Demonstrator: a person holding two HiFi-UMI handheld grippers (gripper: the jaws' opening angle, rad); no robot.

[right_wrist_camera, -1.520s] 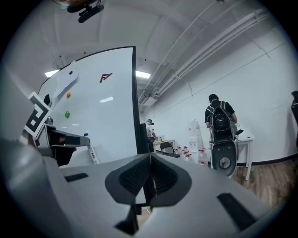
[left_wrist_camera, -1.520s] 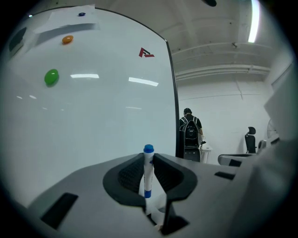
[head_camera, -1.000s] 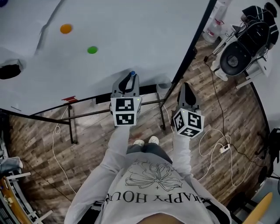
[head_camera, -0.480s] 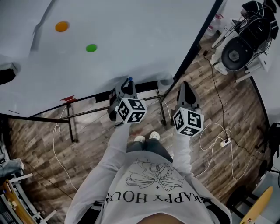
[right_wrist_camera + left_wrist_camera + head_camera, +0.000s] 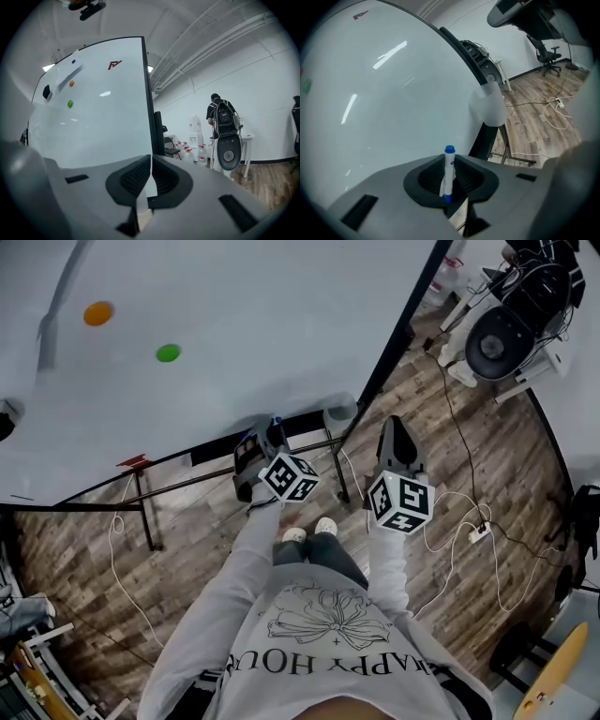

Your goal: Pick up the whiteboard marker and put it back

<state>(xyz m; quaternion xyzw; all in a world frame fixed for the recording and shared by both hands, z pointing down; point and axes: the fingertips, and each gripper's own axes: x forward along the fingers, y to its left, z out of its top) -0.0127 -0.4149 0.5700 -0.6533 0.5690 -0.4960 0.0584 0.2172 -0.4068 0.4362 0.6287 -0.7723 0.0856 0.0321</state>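
Left gripper (image 5: 449, 177): ribbed black fingers clamped on the whiteboard marker (image 5: 448, 174). The marker is a slim white cylinder with a blue cap. It stands nearly upright between the pads, cap end poking above them.

In the head view the left gripper (image 5: 271, 432) is held at the lower edge of the whiteboard (image 5: 244, 315), with the marker's blue tip just showing.

Whiteboard: large, smooth, glossy white, streaked with light reflections, edged by a thin dark frame on a metal stand. Two round flat magnets sit on it well apart from the gripper, the orange magnet (image 5: 97, 312) and the green magnet (image 5: 168, 352).

A pale, rounded plastic piece (image 5: 487, 104) sits at the board's lower corner, possibly a cap or a small cup; the view is too soft to tell.

Right gripper (image 5: 150, 174): fingers drawn together with only a hairline slit between the textured pads, nothing held. In the head view the right gripper (image 5: 397, 432) hangs beside the left one, off the board's edge and over the floor (image 5: 84, 540).

Floor: wood-grain planks, dark brown, with thin white cables (image 5: 459, 531) looping across.
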